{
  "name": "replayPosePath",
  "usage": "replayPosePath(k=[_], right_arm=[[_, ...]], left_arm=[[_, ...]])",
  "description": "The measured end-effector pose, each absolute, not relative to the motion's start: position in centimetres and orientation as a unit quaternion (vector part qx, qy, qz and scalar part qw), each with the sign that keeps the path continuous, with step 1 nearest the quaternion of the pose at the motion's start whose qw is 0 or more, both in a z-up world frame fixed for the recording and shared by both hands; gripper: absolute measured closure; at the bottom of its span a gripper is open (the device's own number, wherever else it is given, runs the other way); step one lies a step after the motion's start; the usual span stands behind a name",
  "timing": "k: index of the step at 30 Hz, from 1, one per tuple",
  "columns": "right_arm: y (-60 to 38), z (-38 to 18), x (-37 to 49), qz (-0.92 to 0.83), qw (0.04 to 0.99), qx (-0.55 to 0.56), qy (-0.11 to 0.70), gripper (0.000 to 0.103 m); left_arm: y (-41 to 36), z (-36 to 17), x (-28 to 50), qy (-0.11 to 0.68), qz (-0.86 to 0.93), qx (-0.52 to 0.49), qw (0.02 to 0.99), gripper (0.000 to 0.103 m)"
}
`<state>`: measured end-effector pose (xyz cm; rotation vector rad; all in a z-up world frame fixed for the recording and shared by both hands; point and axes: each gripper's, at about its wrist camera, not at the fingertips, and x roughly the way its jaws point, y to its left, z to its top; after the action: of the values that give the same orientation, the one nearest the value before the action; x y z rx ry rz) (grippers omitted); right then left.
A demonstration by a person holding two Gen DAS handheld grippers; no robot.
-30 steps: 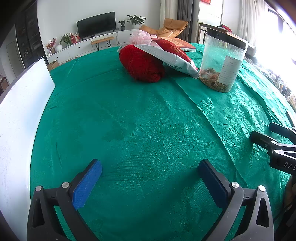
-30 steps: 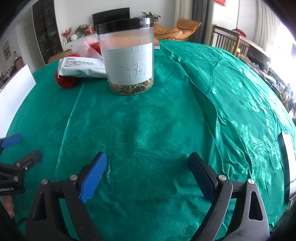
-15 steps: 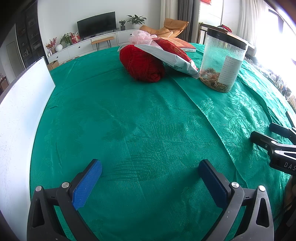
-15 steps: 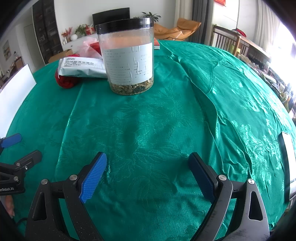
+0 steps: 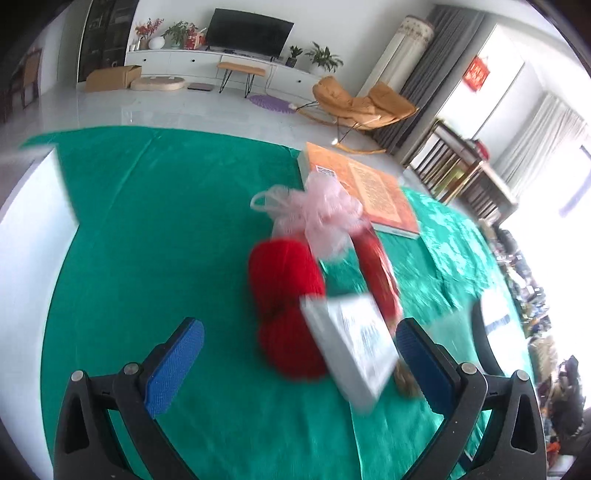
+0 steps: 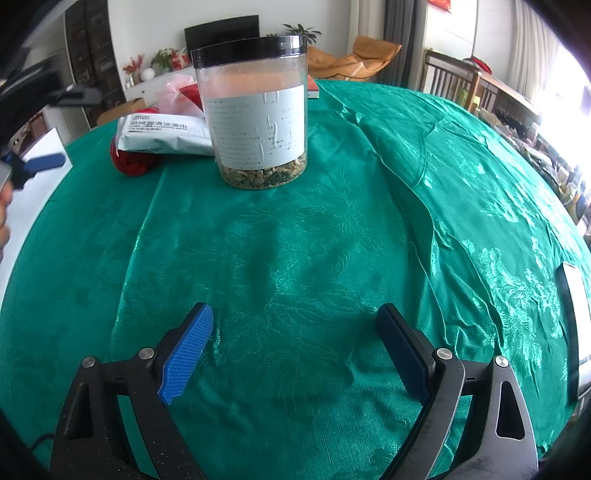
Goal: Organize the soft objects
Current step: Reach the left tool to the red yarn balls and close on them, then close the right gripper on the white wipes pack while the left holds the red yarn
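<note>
yarn [image 5: 286, 291] lies under wipes pack [image 5: 354, 347], beside jar [image 6: 255, 110].

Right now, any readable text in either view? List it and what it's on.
Wipes pack: Chinese characters plus a small Latin line, too small to read reliably.
Jar label: fine print, illegible.
Book cover: blurred, illegible.
Red wall sign: unreadable.

Bright rm, TV [image 5: 249, 31], orange rocker [image 5: 360, 101]
</note>
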<state>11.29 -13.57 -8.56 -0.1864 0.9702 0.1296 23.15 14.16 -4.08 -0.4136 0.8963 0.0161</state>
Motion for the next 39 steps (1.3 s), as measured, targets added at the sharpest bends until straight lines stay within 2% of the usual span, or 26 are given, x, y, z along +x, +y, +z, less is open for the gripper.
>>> replayPosePath(k=[6, 8, 9, 13, 19, 23, 24, 26, 27, 28, 34, 39], right_arm=[[-13.5, -8.6, 11.3, 0.064, 0.878, -0.088, 0.466, 0.010], [-13.5, -8.6, 11.3, 0.065, 0.878, -0.088, 0.466, 0.010], [-13.5, -8.6, 11.3, 0.065, 0.878, -0.089, 0.466, 0.009], [-13.5, -8.6, 11.3, 0.066, 0.878, -0.089, 0.467, 0.009], [-13.5, -8.6, 11.2, 0.066, 0.878, -0.089, 0.466, 0.009], [-13.5, -8.6, 11.2, 0.066, 0.878, -0.088, 0.466, 0.009], [-13.5, -8.6, 11.2, 0.066, 0.878, -0.088, 0.466, 0.009], [-13.5, -8.6, 11.2, 0.067, 0.878, -0.088, 0.466, 0.009], [-13.5, -8.6, 11.2, 0.067, 0.878, -0.088, 0.466, 0.009], [-13.5, -8.6, 11.2, 0.067, 0.878, -0.088, 0.466, 0.009], [-13.5, -8.6, 11.2, 0.067, 0.878, -0.088, 0.466, 0.009], [-13.5, -8.6, 11.2, 0.067, 0.878, -0.088, 0.466, 0.009]], left_arm=[[14.4, -8.9, 29.1, 0.498, 0.029, -0.236, 0.834, 0.001], [14.9, -9.9, 28.3, 0.485, 0.027, -0.251, 0.837, 0.016], [14.8, -9.6, 27.5, 0.471, 0.016, -0.244, 0.847, 0.057], [13.8, -8.2, 22.6, 0.469, -0.019, -0.205, 0.859, 0.057], [9.6, -8.1, 12.2, 0.512, -0.108, -0.108, 0.845, 0.056], [11.0, -7.7, 10.2, 0.509, -0.063, -0.097, 0.853, 0.053], [11.2, -7.7, 10.1, 0.505, -0.044, -0.084, 0.858, 0.049], [11.6, -7.8, 10.3, 0.500, 0.006, -0.044, 0.865, 0.034], [11.9, -7.7, 10.2, 0.498, 0.013, -0.038, 0.866, 0.020], [12.0, -7.6, 10.0, 0.495, 0.009, -0.037, 0.868, 0.014], [10.9, -9.6, 9.8, 0.488, 0.015, -0.006, 0.873, 0.012], [12.9, -11.9, 10.2, 0.494, 0.042, -0.046, 0.867, 0.010]])
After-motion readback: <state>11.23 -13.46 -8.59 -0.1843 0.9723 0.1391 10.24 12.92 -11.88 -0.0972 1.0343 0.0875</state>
